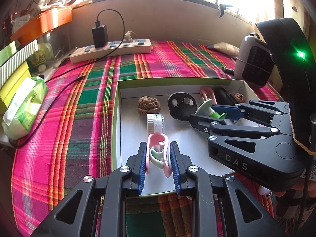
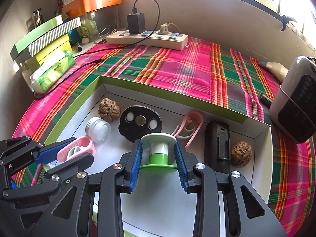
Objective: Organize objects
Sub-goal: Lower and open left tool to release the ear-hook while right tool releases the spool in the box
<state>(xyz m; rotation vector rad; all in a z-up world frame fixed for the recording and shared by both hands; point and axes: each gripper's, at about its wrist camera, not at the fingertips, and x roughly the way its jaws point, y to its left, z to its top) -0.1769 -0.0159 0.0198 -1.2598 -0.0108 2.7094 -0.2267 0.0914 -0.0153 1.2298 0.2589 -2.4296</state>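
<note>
Over the shallow white box (image 2: 262,158) with green outer walls, on the plaid-covered bench (image 2: 193,69): two tools at work, side by side. Left tool (image 1: 158,156) nearly closed, blue pads (image 1: 142,164) pressing both flanks of a pink clip (image 1: 157,144) with a pale green curl inside, held low at the near left part of the box. Right tool (image 2: 159,154) likewise narrowed, pads (image 2: 136,162) clamped on the two flanges of a green-and-white spool (image 2: 159,150), spool lying along the fingers, white flange farthest from the camera. Inside the box, from left: a wrinkled walnut (image 2: 109,109), a small clear jar with a ribbed white cap (image 2: 98,129) lying on its side just beside it, a black oval disc (image 2: 140,122) with three round insets, a second pink clip (image 2: 189,126) against the far wall, a black rectangular block (image 2: 218,144), and a second walnut (image 2: 241,153) just right of the block. Beyond the box, a white power strip (image 2: 147,38) with a black charger (image 2: 136,22) plugged in and its cable trailing across the cloth. At far left, a green tissue pack (image 2: 53,70) near stacked boxes (image 2: 47,39). At far right, a grey-and-black device (image 2: 296,102) standing on the cloth, well apart from the power strip.
</note>
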